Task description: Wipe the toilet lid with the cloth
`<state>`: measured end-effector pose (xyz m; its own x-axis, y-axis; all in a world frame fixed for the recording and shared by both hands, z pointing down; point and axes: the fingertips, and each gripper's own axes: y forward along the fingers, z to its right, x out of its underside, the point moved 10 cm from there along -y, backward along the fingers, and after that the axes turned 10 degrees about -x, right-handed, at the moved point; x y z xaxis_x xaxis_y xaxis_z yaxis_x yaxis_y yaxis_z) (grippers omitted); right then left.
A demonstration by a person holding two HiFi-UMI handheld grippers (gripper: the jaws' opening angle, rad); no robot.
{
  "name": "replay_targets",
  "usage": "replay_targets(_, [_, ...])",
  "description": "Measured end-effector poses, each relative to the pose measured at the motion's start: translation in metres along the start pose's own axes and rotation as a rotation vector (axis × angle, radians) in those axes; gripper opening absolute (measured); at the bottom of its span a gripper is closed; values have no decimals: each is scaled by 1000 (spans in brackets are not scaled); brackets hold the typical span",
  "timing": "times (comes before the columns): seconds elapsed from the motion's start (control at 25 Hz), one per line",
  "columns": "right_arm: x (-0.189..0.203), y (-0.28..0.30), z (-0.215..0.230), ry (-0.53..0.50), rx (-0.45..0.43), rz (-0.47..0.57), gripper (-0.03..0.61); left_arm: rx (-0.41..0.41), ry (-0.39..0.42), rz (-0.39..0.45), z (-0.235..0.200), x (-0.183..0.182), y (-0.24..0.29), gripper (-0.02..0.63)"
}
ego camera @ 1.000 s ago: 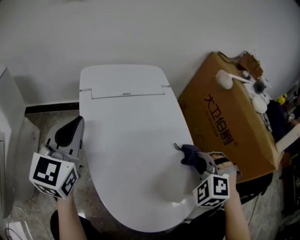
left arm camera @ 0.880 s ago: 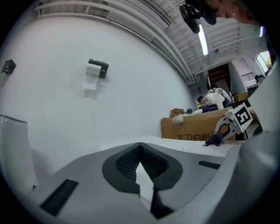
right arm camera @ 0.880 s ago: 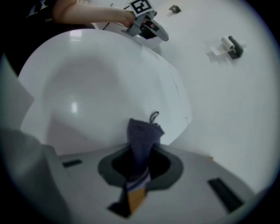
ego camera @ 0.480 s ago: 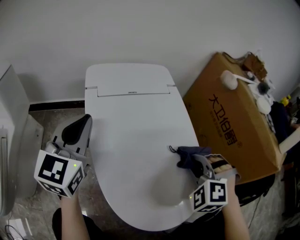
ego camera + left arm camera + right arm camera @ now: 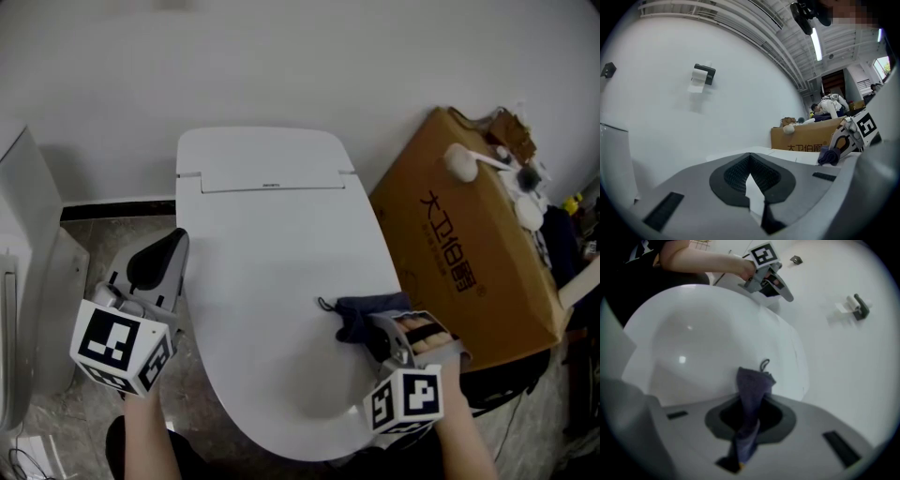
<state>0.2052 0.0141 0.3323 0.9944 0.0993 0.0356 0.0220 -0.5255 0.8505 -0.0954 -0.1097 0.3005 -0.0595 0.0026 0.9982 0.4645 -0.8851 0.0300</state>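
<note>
The right gripper [image 5: 377, 336] is clamped on a dark cloth [image 5: 359, 314], whose bunched free end is pressed on the toilet lid [image 5: 267, 244] at its near right part. In the right gripper view the cloth runs up between the jaws, a small loop at its tip. The left gripper [image 5: 155, 267] hangs just beside the lid's left edge, over the floor [image 5: 103, 248], its jaws together with nothing between them. A cardboard box [image 5: 459, 248] stands to the right of the toilet.
</note>
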Motion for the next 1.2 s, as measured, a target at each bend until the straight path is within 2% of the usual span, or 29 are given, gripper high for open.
replay_targets(1.2, [-97,-1,-3,-146,-13,120,63,15,-4,12,2,-4,-5,17])
